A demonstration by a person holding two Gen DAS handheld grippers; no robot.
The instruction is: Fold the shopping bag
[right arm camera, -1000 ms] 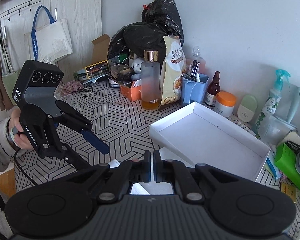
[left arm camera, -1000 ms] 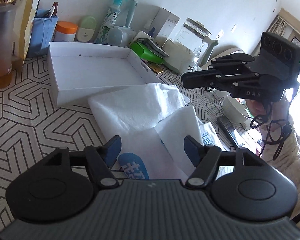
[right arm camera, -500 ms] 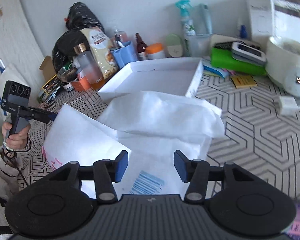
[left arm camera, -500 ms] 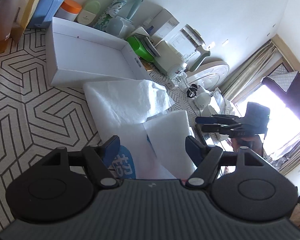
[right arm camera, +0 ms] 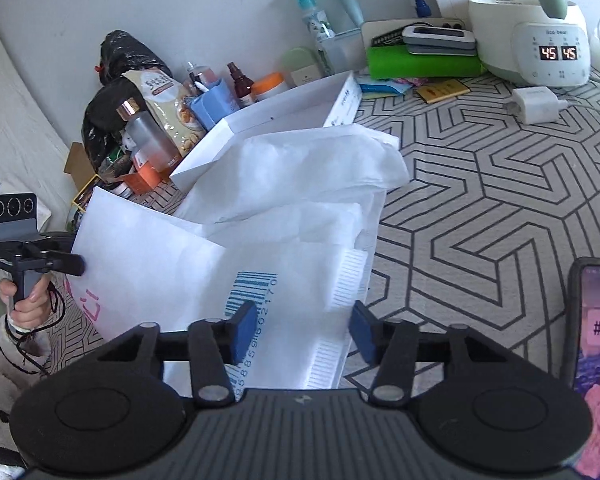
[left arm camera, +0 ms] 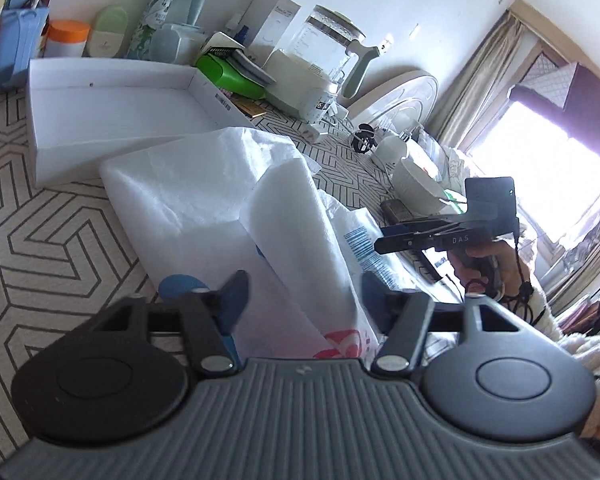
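Right wrist view: on our right gripper (right arm camera: 300,334), jaws just closing but apart, astride the shopping bag (right arm camera: 260,220) (barcode end). It runs toward twelve o'clock across the surface (right arm camera: 480,200). Our left gripper (left arm camera: 302,292) likewise.

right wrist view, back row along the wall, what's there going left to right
black rubbish bag → snack pouch → blue holder → brown dropper bottle → orange-lidded jar → teal spray bottle → green box → white appliance with digital display

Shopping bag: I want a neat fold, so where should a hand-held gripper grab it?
Probably the flat near edge beside the barcode, coming in low from the near side: there the shopping bag lies thin on the table, while its far end puffs up.
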